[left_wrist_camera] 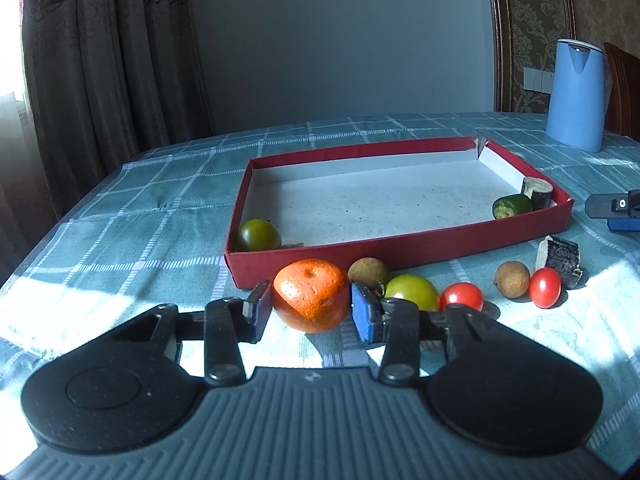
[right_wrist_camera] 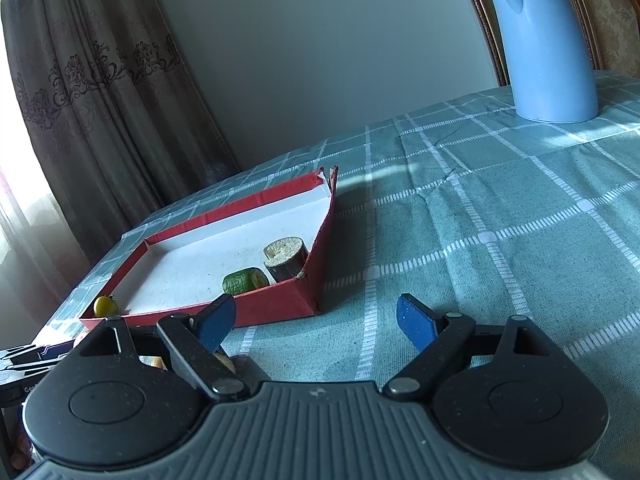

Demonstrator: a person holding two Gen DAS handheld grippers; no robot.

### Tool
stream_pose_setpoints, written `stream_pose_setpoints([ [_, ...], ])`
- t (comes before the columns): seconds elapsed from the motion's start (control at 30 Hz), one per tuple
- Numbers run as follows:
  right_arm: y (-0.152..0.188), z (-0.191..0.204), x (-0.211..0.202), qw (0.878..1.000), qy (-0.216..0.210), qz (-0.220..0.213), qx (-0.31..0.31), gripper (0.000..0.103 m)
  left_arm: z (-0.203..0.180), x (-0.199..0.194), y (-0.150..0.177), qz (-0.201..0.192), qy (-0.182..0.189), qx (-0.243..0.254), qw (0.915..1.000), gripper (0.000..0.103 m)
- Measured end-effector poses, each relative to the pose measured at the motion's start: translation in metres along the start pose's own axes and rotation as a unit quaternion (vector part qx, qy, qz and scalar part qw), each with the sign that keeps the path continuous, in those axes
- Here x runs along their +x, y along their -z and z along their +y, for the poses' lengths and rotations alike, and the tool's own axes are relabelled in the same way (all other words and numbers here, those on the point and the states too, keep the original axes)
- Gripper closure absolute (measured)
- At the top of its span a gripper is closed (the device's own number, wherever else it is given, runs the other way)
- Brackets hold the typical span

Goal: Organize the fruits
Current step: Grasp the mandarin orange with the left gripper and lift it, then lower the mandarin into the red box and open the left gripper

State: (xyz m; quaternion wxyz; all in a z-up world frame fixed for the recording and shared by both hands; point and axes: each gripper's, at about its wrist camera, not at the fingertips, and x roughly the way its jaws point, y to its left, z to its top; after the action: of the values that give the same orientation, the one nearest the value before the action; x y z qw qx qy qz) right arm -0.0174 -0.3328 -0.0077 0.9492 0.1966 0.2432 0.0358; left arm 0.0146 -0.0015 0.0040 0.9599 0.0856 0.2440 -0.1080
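Observation:
An orange mandarin (left_wrist_camera: 311, 300) lies on the checked cloth just in front of the red tray (left_wrist_camera: 400, 246). My left gripper (left_wrist_camera: 312, 312) is shut on it, one blue pad against each side. To its right lie a brown longan (left_wrist_camera: 368, 272), a green tomato (left_wrist_camera: 412, 297), a red cherry tomato (left_wrist_camera: 461, 297), a second longan (left_wrist_camera: 512, 279), another cherry tomato (left_wrist_camera: 545, 287) and a dark cane piece (left_wrist_camera: 560, 258). The tray holds a green tomato (left_wrist_camera: 259, 235), a green chunk (right_wrist_camera: 244, 280) and a cane piece (right_wrist_camera: 286, 262). My right gripper (right_wrist_camera: 316, 324) stands open over bare cloth.
A blue kettle (right_wrist_camera: 544, 40) stands at the table's far right, with a wooden chair behind it. Curtains hang at the left, past the table edge. The tray's white floor (left_wrist_camera: 380, 204) is mostly bare. Teal cloth (right_wrist_camera: 500, 220) stretches right of the tray.

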Motion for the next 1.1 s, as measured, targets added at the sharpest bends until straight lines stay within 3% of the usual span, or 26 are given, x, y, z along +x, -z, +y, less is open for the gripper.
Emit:
stream_pose_setpoints([
  [0.27,0.000,0.000,0.001,1.000,0.001,0.004,-0.002,0.015,-0.017,-0.012,-0.029,-0.044,-0.050,-0.001,0.9977,0.064],
  [0.63,0.000,0.001,0.002,1.000,-0.002,0.007,-0.004,0.015,-0.023,0.046,-0.041,0.015,-0.084,-0.020,0.9961,0.064],
  [0.8,0.000,0.001,0.003,1.000,-0.004,0.009,-0.005,0.015,-0.023,0.051,-0.037,0.014,-0.090,-0.021,0.9956,0.062],
  [0.9,0.000,0.002,0.003,1.000,-0.003,0.009,-0.005,0.015,-0.024,0.052,-0.036,0.006,-0.100,-0.013,0.9949,0.052],
  [1.07,0.000,0.002,0.003,1.000,-0.004,0.009,-0.005,0.015,-0.023,0.046,-0.034,-0.001,-0.101,-0.018,0.9947,0.046],
  [1.1,0.000,0.002,0.003,1.000,-0.003,0.009,-0.005,0.015,-0.024,0.044,-0.034,-0.003,-0.103,-0.017,0.9945,0.040],
])
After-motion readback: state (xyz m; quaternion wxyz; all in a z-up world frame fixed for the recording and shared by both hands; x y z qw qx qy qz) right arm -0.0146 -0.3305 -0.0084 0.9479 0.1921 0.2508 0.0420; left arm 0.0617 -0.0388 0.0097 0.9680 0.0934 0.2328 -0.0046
